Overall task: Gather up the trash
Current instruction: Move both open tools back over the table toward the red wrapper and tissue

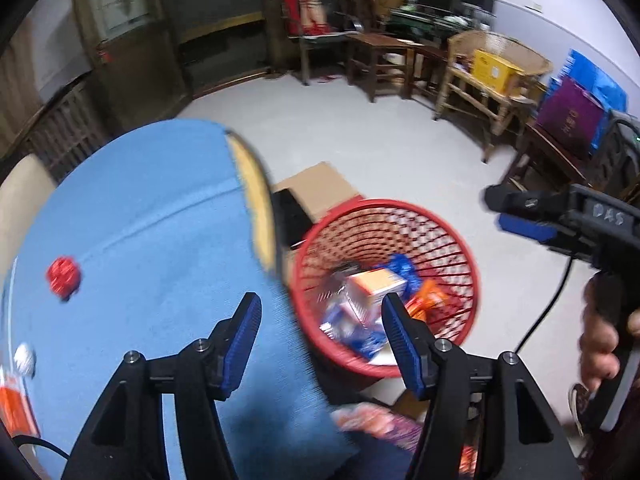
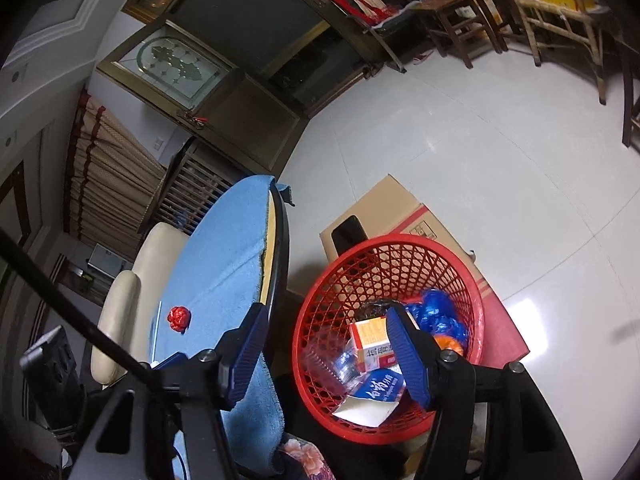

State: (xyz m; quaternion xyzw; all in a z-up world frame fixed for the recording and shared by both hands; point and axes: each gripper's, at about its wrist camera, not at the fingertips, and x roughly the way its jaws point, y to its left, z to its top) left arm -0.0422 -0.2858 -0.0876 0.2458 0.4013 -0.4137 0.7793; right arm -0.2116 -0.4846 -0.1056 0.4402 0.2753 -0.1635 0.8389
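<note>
We hold our left tool [image 1: 320, 320] over the right edge of the surface [image 1: 140, 220], its blue pads spread wide with nothing between them. Our right tool [image 2: 324, 336] hangs just past that same edge, above the red basket [image 2: 320, 300], its pads also spread and empty. The basket stands on the floor just beside the surface, in front of a flattened cardboard box [image 2: 384, 208]. Inside it we see trash already gathered: an orange-and-white carton [image 2: 370, 338], a white-and-blue pack [image 2: 378, 390], crumpled blue wrappers [image 2: 436, 312], something orange [image 2: 446, 342] and a clear plastic bottle [image 2: 324, 360]. On the blue cloth covering the surface, a crumpled red wrapper [image 1: 63, 274] lies well in from the right edge, apart from both tools. Near the surface's left edge we make out a small white lump [image 1: 25, 358] and an orange packet [image 1: 14, 404], both blurred. A hand [image 1: 600, 340] grips the right tool's handle
</note>
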